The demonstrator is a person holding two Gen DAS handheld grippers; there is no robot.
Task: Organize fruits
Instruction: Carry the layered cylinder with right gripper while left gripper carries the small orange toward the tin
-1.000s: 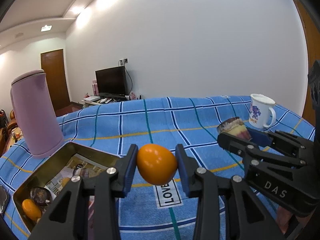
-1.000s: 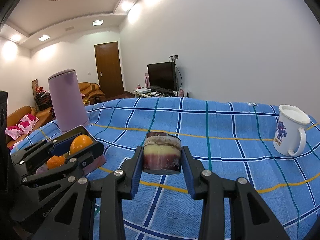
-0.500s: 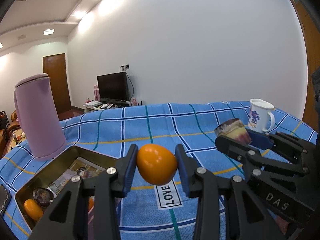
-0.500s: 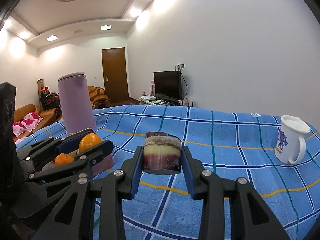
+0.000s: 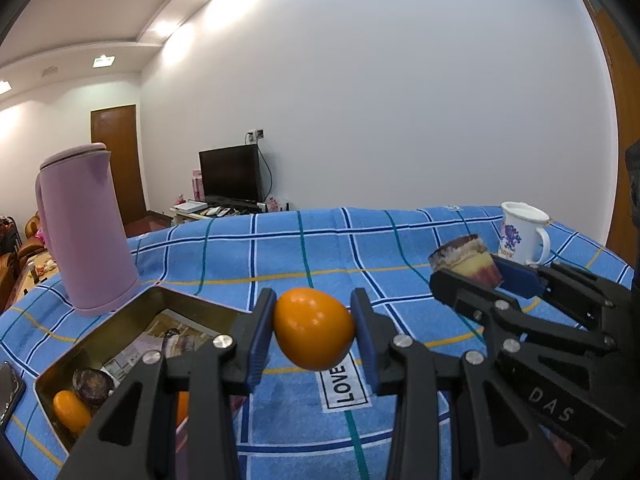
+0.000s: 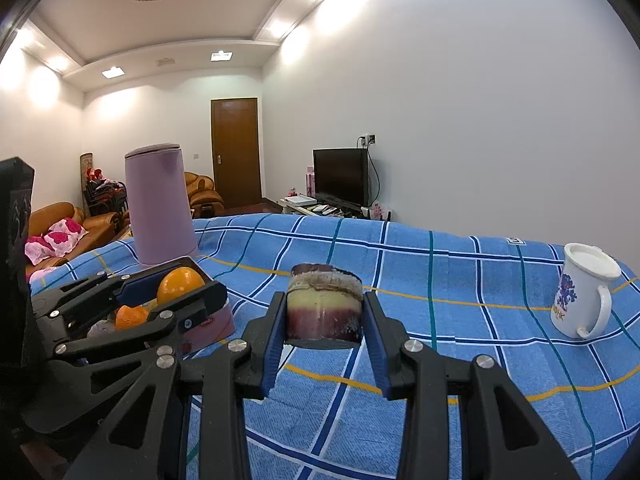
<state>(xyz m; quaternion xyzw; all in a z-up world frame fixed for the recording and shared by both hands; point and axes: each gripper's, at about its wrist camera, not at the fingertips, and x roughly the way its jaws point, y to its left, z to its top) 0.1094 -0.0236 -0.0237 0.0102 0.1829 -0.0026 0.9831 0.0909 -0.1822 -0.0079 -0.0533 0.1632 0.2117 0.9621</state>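
My left gripper is shut on an orange fruit and holds it above the blue checked cloth, just right of an open metal tin. The tin holds an orange fruit and a dark purple fruit. My right gripper is shut on a cut sugarcane piece, purple and yellow, held above the cloth. The right gripper and its sugarcane piece show at the right of the left wrist view. The left gripper with its orange fruit shows at the left of the right wrist view.
A tall pink jug stands behind the tin. A white mug stands on the cloth at the far right. A "LOVE" label lies on the cloth under the left gripper. A phone edge shows at far left.
Both grippers have risen and tilted up a little, so the table sits lower in both views. Both still hold their items.
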